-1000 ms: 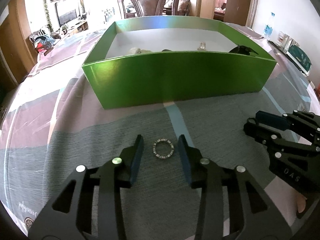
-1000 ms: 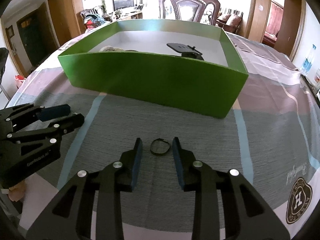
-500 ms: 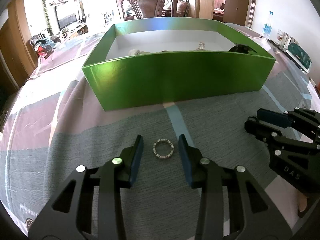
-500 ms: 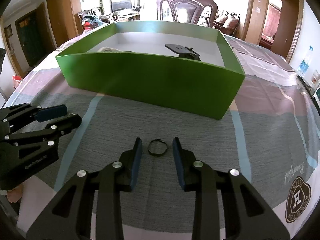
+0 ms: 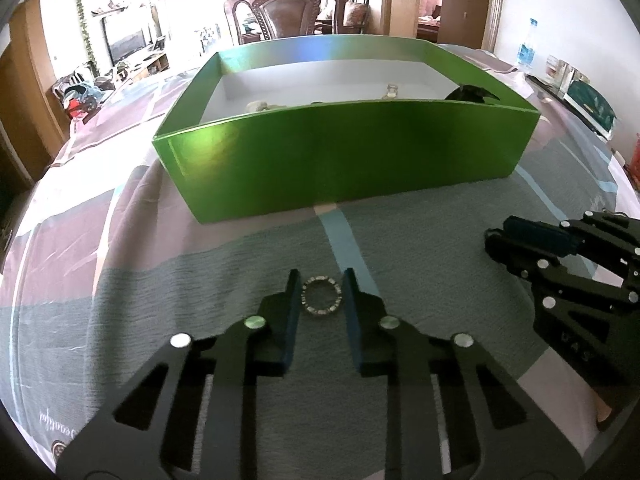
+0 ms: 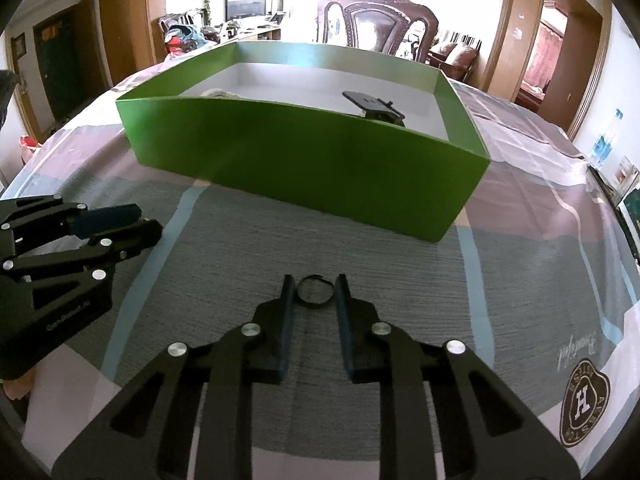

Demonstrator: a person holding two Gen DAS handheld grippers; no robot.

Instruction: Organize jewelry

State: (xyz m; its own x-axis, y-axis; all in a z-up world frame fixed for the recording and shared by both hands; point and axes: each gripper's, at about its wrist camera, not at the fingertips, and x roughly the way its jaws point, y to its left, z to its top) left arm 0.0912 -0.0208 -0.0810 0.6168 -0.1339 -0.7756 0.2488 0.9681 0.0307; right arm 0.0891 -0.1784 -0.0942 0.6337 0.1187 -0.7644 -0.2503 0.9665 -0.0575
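Observation:
A silver beaded bracelet [image 5: 321,295] lies flat on the tablecloth between the fingers of my left gripper [image 5: 320,292], which have narrowed to its sides and seem to touch it. A thin black ring-shaped band [image 6: 314,290] lies between the fingers of my right gripper [image 6: 314,289], which have also closed in on it. A green open box [image 5: 344,160] stands just beyond, also in the right wrist view [image 6: 304,160]. Inside it are a black hair clip [image 6: 374,106], a pale item [image 5: 260,106] and a small silver piece [image 5: 391,90].
The right gripper shows at the right of the left wrist view [image 5: 568,264]; the left gripper shows at the left of the right wrist view [image 6: 60,248]. A carved wooden chair [image 5: 286,12] stands behind the table. A water bottle [image 5: 525,46] is at the far right.
Both grippers have narrowed around their items, the left on the bracelet and the right on the black band. Neither item has left the cloth.

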